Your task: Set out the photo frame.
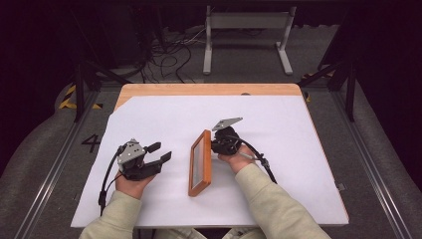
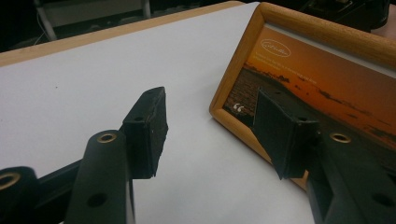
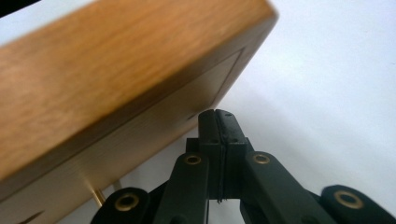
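Picture frame (image 1: 200, 163): wooden, standing on its long edge a little below the middle of the table (image 1: 278, 114), tilted back toward the right; its long axis runs roughly 12 to 6 o'clock in the high view. In the left gripper view the glass side shows an orange sunset print.
Left tool (image 1: 160, 152): at about 9 o'clock from the frame, near it but apart; jaws spread wide with nothing between them, pointing toward 3 o'clock at the frame's front.
Left hand (image 1: 130, 185): grips the tool body from below, forearm in a pale sleeve coming in from 6 o'clock, wrist angled to the right.
Right tool (image 1: 215, 145): just behind the frame at its 3 o'clock side; jaws pressed together, tip close under the tilted back panel in the right gripper view (image 3: 217, 122); whether it touches the panel I cannot tell.
Right hand (image 1: 234, 160): wrapped round the tool from the 5 o'clock side, forearm slanting in from the lower right, tool pointing toward 9 o'clock.
Table cover: white sheet over a wooden top, whose edge shows at 12 o'clock.
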The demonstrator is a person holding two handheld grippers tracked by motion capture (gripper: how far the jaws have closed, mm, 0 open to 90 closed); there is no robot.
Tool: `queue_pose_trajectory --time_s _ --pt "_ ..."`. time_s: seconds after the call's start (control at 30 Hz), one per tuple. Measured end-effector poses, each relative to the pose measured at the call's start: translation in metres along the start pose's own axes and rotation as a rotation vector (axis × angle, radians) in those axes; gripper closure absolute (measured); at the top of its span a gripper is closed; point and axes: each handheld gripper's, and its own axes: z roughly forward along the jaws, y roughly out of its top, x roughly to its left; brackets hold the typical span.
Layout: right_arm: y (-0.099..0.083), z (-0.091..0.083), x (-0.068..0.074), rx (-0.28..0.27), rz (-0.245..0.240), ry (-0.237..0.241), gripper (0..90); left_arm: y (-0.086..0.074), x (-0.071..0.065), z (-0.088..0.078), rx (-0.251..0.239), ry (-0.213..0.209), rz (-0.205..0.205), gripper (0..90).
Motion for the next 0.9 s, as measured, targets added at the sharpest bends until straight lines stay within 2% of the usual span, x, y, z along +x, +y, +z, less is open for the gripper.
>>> queue_pose_trajectory --time_s 0.07,0.13,0.2,0.33,0.37,0.47,0.57,0.8,0.9 --pt "0.000 -0.006 -0.002 0.004 -0.001 -0.022 90.0 0.000 0.000 0.000 -0.002 0.001 -0.003 44.3" --pt "-0.001 -0.016 -0.006 0.006 0.018 -0.038 89.8 0.000 0.000 0.000 -0.001 0.000 -0.002 43.8" --pt "-0.002 -0.029 -0.009 -0.005 0.020 -0.047 86.6 0.001 0.000 -0.001 0.003 0.005 0.000 43.6" --pt "-0.003 -0.053 -0.009 -0.011 0.010 -0.042 79.6 0.001 0.000 -0.001 0.015 0.013 0.009 43.2" --pt "-0.003 -0.053 -0.009 -0.011 0.010 -0.042 79.6 0.001 0.000 -0.001 0.015 0.013 0.009 42.9" --pt "-0.001 -0.068 -0.005 -0.010 -0.003 -0.038 75.0 0.001 0.001 -0.001 0.024 0.012 0.013 42.2" --pt "0.001 -0.080 -0.002 -0.005 0.000 -0.024 68.8 0.001 0.000 0.001 0.034 0.007 0.010 40.5" --pt "0.012 -0.102 0.011 -0.007 0.069 0.015 50.4 0.001 0.001 0.001 0.050 0.010 0.015 38.1" --pt "0.018 -0.107 0.018 0.005 0.090 0.040 45.3 0.001 0.002 0.001 0.057 0.019 0.016 37.4"
